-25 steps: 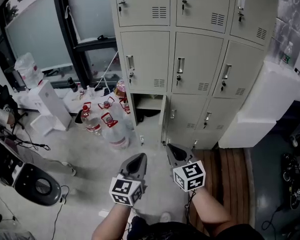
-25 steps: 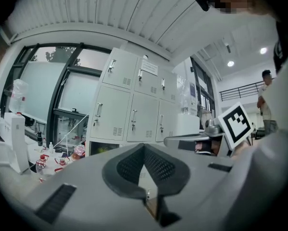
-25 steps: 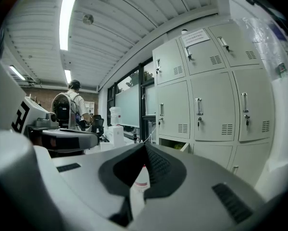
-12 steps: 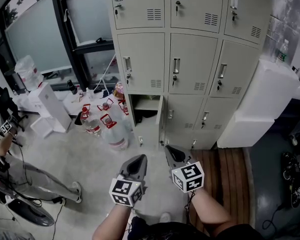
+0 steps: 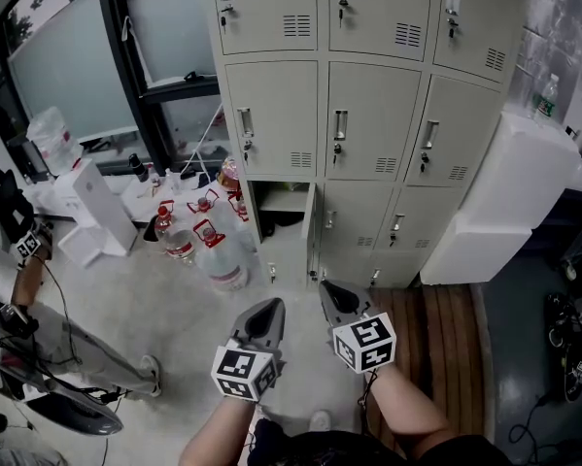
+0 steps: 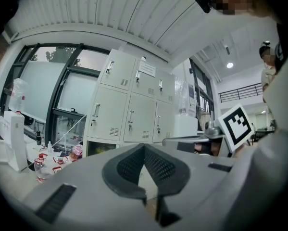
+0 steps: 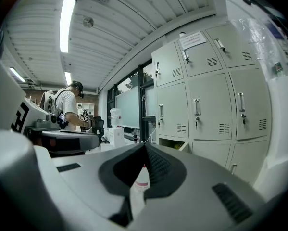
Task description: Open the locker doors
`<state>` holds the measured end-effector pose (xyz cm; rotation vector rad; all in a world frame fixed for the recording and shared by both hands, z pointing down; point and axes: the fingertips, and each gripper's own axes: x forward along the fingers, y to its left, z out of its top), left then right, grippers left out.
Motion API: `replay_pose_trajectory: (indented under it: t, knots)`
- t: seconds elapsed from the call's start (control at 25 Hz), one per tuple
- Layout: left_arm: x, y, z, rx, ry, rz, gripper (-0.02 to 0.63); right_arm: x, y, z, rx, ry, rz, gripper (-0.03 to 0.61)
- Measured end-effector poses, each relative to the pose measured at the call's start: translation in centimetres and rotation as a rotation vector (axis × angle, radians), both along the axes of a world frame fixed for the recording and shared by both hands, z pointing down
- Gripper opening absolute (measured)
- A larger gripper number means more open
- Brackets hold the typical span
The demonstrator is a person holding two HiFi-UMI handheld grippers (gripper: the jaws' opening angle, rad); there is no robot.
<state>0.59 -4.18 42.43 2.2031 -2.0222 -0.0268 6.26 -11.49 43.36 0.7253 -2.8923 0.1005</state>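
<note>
A bank of beige lockers (image 5: 368, 115) stands ahead, also seen in the left gripper view (image 6: 129, 114) and the right gripper view (image 7: 201, 114). Its bottom-left compartment (image 5: 283, 207) is open, with the door (image 5: 313, 226) swung out edge-on; every other door in view is closed. My left gripper (image 5: 267, 309) and right gripper (image 5: 331, 294) are held low and side by side, well short of the lockers. Both are shut with nothing between the jaws, as each gripper's own view confirms (image 6: 144, 146) (image 7: 144, 146).
Large water jugs (image 5: 218, 250) with red caps stand on the floor left of the open locker, beside white boxes (image 5: 101, 207). White foam blocks (image 5: 509, 197) lean at the lockers' right. Wooden slats (image 5: 446, 338) lie below them. A person's arm (image 5: 23, 260) is at far left.
Both grippers stay still and shut. At the left edge a person's arm and leg have come into the head view, and the round black object there has shifted down.
</note>
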Motion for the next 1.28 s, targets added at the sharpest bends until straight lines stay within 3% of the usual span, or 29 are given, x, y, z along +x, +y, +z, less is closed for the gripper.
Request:
replay_pose_trajectory:
  t: [0.76, 1.28]
  knots:
    - [-1.9, -0.6, -0.1, -0.002, 0.016, -0.023, 0.003, -2.6, -0.3, -0.3, 0.016, 0.009, -0.038, 0.000]
    - [-7.3, -0.2, -0.7, 0.001, 0.018, -0.029, 0.003, -8.5, -0.5, -1.4, 0.017, -0.002, -0.045, 0.000]
